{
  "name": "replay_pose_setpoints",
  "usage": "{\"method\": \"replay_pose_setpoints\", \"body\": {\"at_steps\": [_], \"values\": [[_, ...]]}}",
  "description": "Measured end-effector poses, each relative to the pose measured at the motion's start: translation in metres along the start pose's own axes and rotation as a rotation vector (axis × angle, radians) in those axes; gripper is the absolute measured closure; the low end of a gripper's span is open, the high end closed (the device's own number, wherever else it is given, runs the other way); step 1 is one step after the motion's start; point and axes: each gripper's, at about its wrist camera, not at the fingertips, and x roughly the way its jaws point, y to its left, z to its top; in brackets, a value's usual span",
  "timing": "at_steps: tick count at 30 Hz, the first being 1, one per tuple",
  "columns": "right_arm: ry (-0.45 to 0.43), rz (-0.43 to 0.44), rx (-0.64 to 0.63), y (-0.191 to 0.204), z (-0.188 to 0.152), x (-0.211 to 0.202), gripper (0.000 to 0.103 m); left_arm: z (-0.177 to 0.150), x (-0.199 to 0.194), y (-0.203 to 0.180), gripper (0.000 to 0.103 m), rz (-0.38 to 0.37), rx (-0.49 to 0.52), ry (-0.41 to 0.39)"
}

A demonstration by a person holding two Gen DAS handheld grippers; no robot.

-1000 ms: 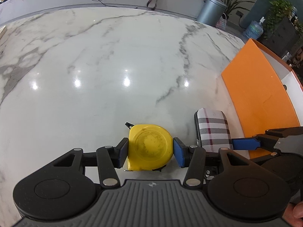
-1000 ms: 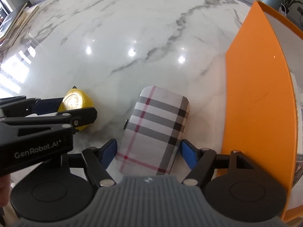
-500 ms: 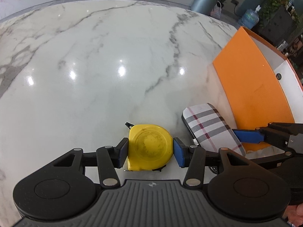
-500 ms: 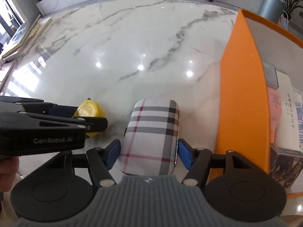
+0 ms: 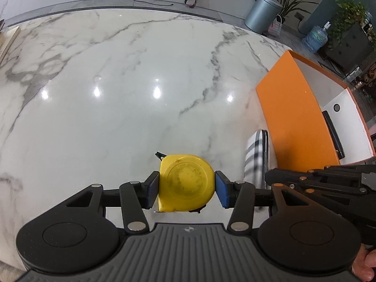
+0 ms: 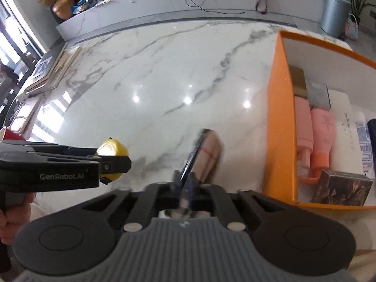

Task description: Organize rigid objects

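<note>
Marble bench (image 5: 117,94) carries an orange box (image 6: 279,122); left gripper (image 5: 186,188) pinches a yellow tape measure (image 5: 186,185), right gripper (image 6: 184,188) has just closed, clamping a plaid case (image 6: 206,152) edge-on.

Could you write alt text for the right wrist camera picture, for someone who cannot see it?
The right gripper pinches a plaid phone case by its edge, tilted up above a white marble table. An open orange box of pink bottles stands to the right; the left gripper holds a yellow tape measure.
</note>
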Motion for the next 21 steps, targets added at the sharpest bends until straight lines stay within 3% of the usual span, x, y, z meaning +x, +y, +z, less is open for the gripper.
{"method": "replay_pose_setpoints", "body": {"at_steps": [6, 8, 10, 14, 15, 19, 21], "values": [[0.018, 0.028, 0.032, -0.007, -0.010, 0.002, 0.103, -0.015, 0.004, -0.007, 0.046, -0.004, -0.006, 0.023], [0.026, 0.024, 0.081, -0.014, -0.014, 0.002, 0.095, -0.018, 0.009, -0.005, 0.046, 0.009, -0.024, 0.024], [0.025, 0.013, 0.118, -0.020, -0.017, 0.002, 0.074, -0.018, 0.012, -0.002, 0.046, 0.027, -0.038, 0.013], [0.019, 0.018, 0.153, -0.017, -0.014, 0.011, 0.063, -0.009, 0.011, 0.008, 0.046, 0.048, -0.065, -0.011], [0.023, 0.013, 0.162, -0.015, -0.012, 0.016, 0.054, -0.006, 0.011, 0.009, 0.046, 0.055, -0.065, -0.017], [0.043, -0.041, 0.232, -0.011, -0.008, 0.036, 0.039, 0.004, 0.013, 0.014, 0.046, 0.053, -0.069, -0.039], [0.040, -0.075, 0.274, -0.012, -0.007, 0.043, 0.038, 0.007, 0.016, 0.018, 0.046, 0.047, -0.078, -0.048]]}}
